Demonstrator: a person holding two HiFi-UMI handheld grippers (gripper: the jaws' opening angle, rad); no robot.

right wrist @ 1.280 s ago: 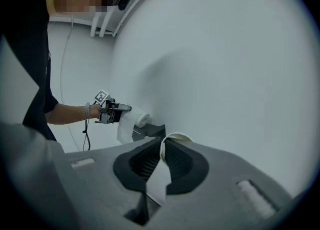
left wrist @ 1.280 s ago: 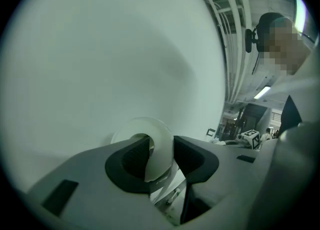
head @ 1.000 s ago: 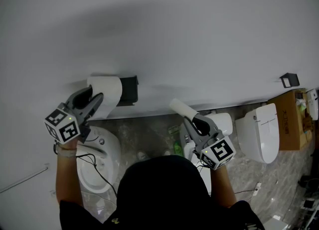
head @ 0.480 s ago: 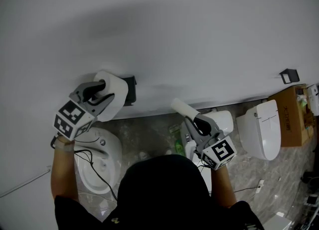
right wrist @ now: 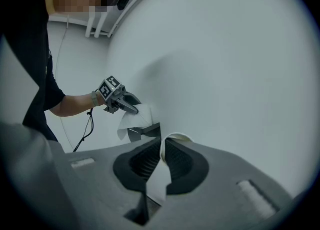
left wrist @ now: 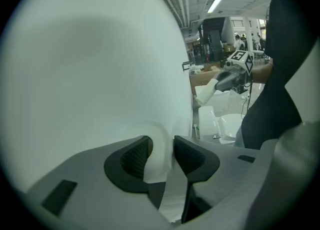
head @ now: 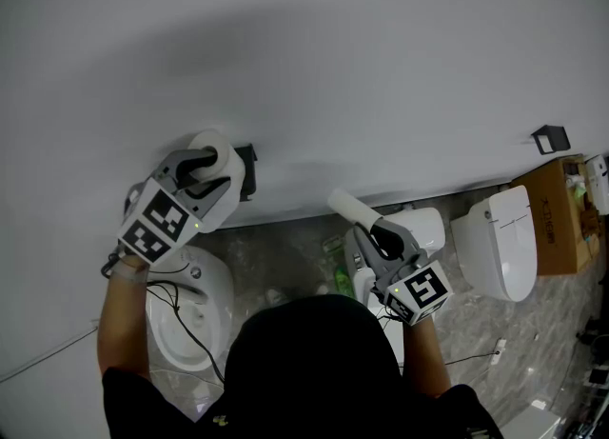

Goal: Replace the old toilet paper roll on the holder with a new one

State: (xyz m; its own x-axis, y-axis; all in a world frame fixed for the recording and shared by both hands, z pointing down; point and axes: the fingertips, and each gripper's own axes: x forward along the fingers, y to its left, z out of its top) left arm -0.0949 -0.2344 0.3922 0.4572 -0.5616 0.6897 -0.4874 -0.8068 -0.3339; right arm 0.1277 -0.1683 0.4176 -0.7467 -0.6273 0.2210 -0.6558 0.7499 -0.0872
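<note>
A new white toilet paper roll point(head: 226, 155) sits against the black holder point(head: 247, 169) on the wall. My left gripper point(head: 202, 165) grips the roll's wall point(left wrist: 159, 150) between its pads, and its jaws are opening. From the right gripper view the same left gripper point(right wrist: 131, 107) shows at the holder point(right wrist: 146, 131), a loose sheet point(right wrist: 128, 122) hanging below it. My right gripper point(head: 365, 228) stays off to the right, away from the wall. It is shut on the thin wall of the old pale tube point(head: 346, 207), whose rim point(right wrist: 176, 136) rises just past its jaws.
White toilets stand on the marble floor below: one under the left arm point(head: 190, 318), another at the right point(head: 501, 249). A cardboard box point(head: 557, 228) sits far right, with a small black bracket point(head: 550, 138) on the wall above it. A green bottle point(head: 340, 281) lies on the floor.
My left gripper rolled over and shifted right with the new roll, bringing it up against the black holder. The right gripper and its tube kept still.
</note>
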